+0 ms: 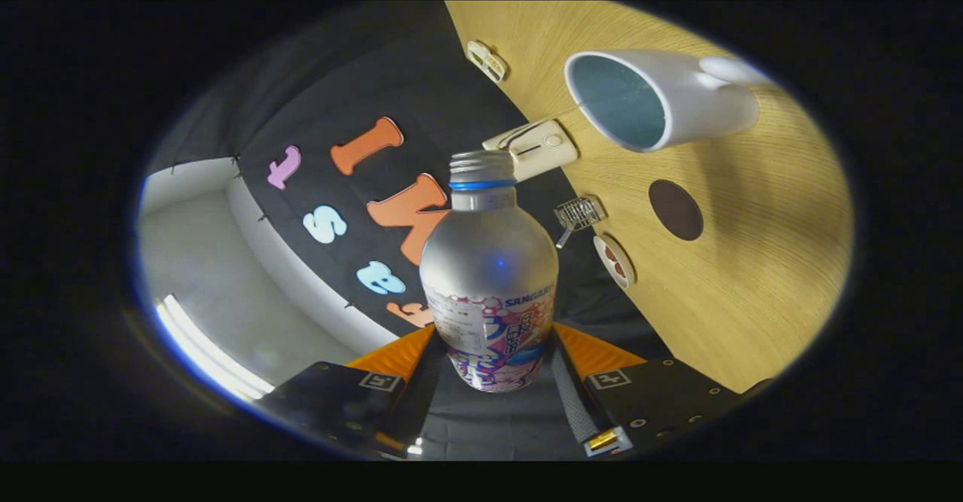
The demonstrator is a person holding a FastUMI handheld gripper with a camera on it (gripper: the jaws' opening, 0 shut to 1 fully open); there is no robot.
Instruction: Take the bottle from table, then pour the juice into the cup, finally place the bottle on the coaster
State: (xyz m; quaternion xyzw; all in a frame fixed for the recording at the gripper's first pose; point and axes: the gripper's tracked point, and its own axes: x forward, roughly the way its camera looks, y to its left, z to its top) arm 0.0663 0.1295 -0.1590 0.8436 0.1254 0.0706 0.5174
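Gripper view: jaws clamp the bottle (489, 276) low on its body, long axis pointing ahead along them, open mouth short of the cup (654, 99) on the worktop (752, 276), coaster (675, 209) near the cup.

Pale wooden table (752, 299), grain running across it, seen steeply tilted. Along its edge, four small items in a row: a little cream clip (487, 60) farthest off, then a larger cream clamp (534, 148) with a thin wire, then a tiny wire basket (579, 212), then a white disc (613, 261) with reddish-brown marks, just beside the basket. Behind the edge, black cloth (421, 80), creased. Beyond the cloth, a plain white wall (195, 261) and a bright light strip (203, 351).
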